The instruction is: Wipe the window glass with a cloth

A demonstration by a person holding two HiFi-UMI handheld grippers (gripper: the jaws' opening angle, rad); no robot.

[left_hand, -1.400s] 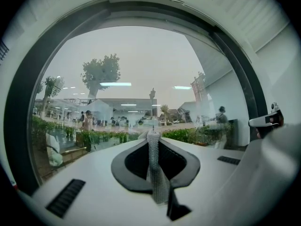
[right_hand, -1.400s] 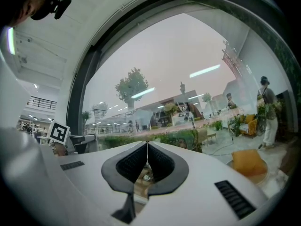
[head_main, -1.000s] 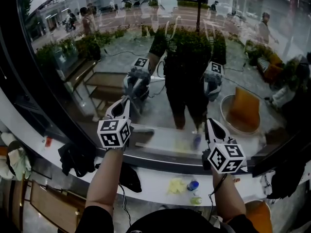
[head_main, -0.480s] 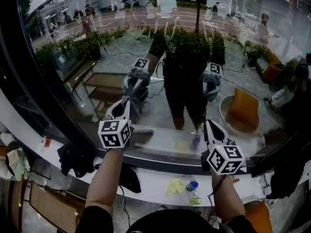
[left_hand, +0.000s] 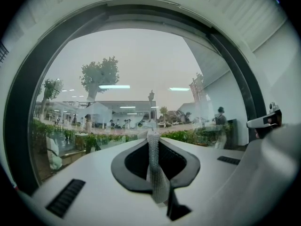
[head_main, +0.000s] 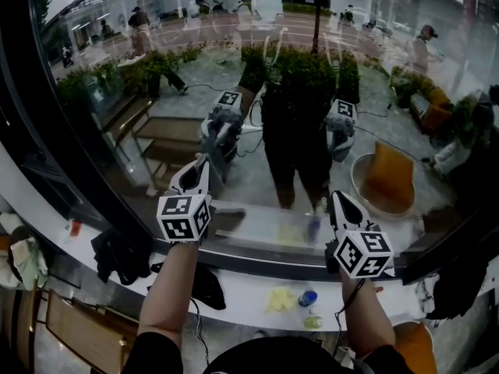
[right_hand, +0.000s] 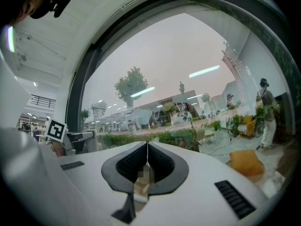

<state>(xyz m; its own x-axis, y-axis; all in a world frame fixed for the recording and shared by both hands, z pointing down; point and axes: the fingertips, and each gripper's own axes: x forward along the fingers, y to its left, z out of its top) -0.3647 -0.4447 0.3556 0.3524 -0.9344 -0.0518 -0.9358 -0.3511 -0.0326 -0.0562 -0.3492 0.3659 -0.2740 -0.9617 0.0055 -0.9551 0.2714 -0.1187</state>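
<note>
Only passers-by (head_main: pixel 139 18) beyond the window glass (head_main: pixel 374 92) had moved; both tools stayed raised before it. Between its tips the left tool (left_hand: pixel 153 136) clamped a white mesh cloth (left_hand: pixel 156 171), barely discernible from above; the right tool (right_hand: pixel 147 146) had its jaws together.

left tongs (left_hand: pixel 153 138): clamped on white mesh cloth (left_hand: pixel 158 178) | facing window glass (left_hand: pixel 141 65) | tree (left_hand: pixel 99 74) beyond

Left tongs (head_main: pixel 203 162) and right tongs (head_main: pixel 337 198) are white, each with a black-and-white patterned cube (head_main: pixel 184 216). The cloth (left_hand: pixel 155 173) is white mesh. Black window frame (head_main: pixel 19 68), white sill (head_main: pixel 238 285), yellow rag (head_main: pixel 282 298), orange chair (head_main: pixel 392 179).
</note>
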